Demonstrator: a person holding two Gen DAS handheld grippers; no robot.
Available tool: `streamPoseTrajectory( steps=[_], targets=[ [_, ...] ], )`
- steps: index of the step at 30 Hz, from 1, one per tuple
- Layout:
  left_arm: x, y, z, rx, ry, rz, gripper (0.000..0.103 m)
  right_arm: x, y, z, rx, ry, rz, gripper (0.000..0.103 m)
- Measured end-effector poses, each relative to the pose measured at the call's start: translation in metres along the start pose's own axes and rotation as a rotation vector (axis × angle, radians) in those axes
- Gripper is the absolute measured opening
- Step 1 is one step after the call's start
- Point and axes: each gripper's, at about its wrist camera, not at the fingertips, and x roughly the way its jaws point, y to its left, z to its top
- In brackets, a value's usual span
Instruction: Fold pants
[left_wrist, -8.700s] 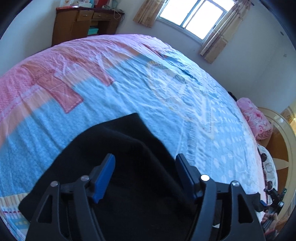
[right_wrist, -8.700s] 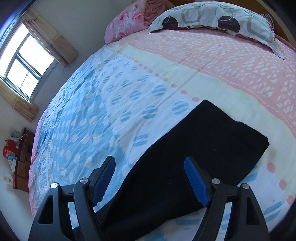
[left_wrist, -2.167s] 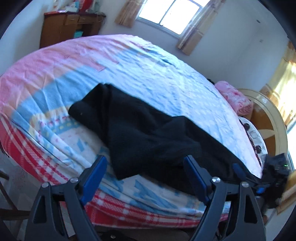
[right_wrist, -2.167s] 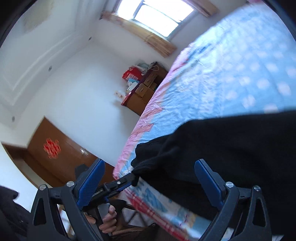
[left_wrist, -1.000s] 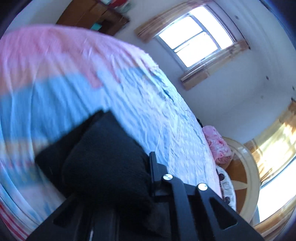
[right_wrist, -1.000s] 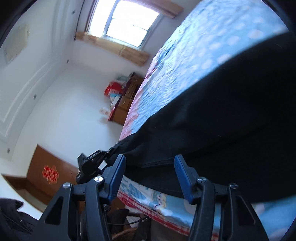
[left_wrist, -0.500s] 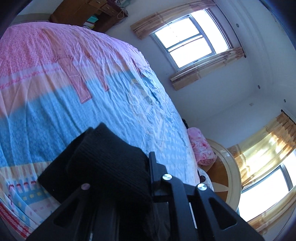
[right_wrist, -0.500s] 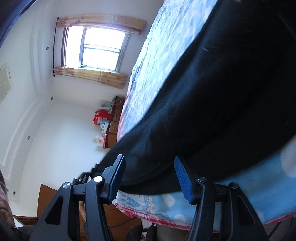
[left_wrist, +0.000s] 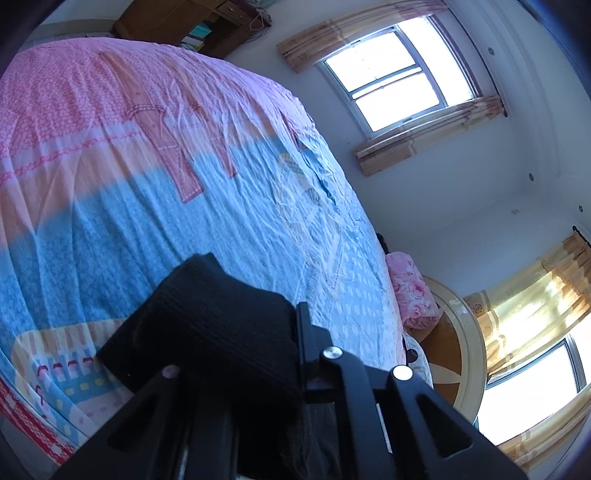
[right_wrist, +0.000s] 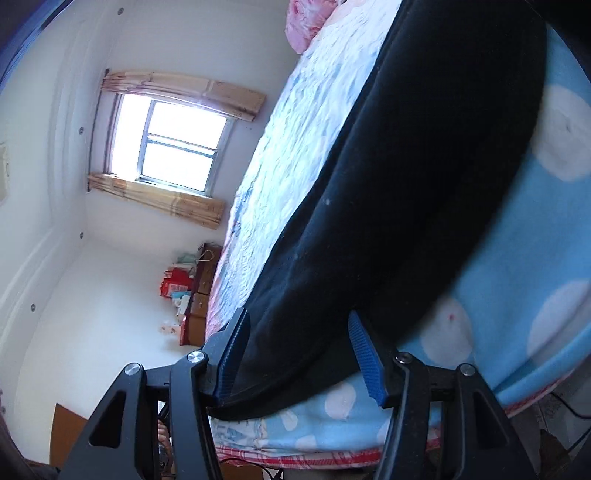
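Observation:
Black pants (left_wrist: 214, 325) lie on the bed near its front edge. My left gripper (left_wrist: 255, 354) is shut on a thick bunch of the pants' black fabric, which hides its left finger. In the right wrist view the pants (right_wrist: 406, 177) stretch away as a long black band. My right gripper (right_wrist: 297, 332) has its blue fingers (right_wrist: 364, 354) a moderate gap apart with the pants' edge running between them; the fabric fills the gap, so it grips the pants.
The bed (left_wrist: 129, 166) has a pink and blue patterned sheet. A wooden dresser (left_wrist: 192, 22) stands behind it, a window (left_wrist: 399, 77) beyond. A pink pillow (left_wrist: 413, 291) lies by the wooden headboard (left_wrist: 458, 350). The bed's red-striped edge (right_wrist: 295, 450) is below my right gripper.
Both grippers have closed on the pants since 2.2 s ago. In the last second both have tilted and moved along the bed with the fabric.

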Motion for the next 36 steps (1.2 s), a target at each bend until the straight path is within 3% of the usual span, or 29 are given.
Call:
streamPoseTrajectory(
  steps=[4,7,11,14,21,24,26,32,36],
  targets=[
    [-0.003,-0.006,0.002,0.014,0.003,0.008,0.008,0.006,0.006,0.015,-0.026,0.001,0.049,0.057],
    [-0.002,-0.006,0.002,0.024,0.002,0.023,0.008,-0.011,0.002,0.026,-0.030,-0.114,0.015,0.057],
    [0.004,0.003,0.000,-0.001,0.016,0.049,0.008,-0.017,0.002,0.022,-0.061,-0.127,-0.053,0.057],
    [0.005,0.001,0.001,-0.002,0.018,0.053,0.008,-0.005,0.009,0.010,-0.103,-0.029,-0.051,0.057],
    [0.002,-0.013,0.012,0.007,0.036,0.032,0.008,0.028,-0.009,-0.020,0.156,0.179,0.171,0.058],
    [0.002,-0.019,0.015,0.009,0.046,0.013,0.008,0.053,0.003,-0.028,0.136,0.274,0.162,0.062],
    [0.001,-0.020,0.016,0.008,0.044,0.009,0.008,0.065,0.010,-0.030,0.121,0.291,0.167,0.063],
    [0.000,-0.006,0.017,-0.036,0.050,0.013,0.008,0.069,0.008,-0.018,0.122,0.221,0.185,0.061],
    [0.001,0.004,0.014,-0.027,0.054,0.049,0.008,0.023,0.003,0.011,0.016,-0.036,0.100,0.061]
  ],
)
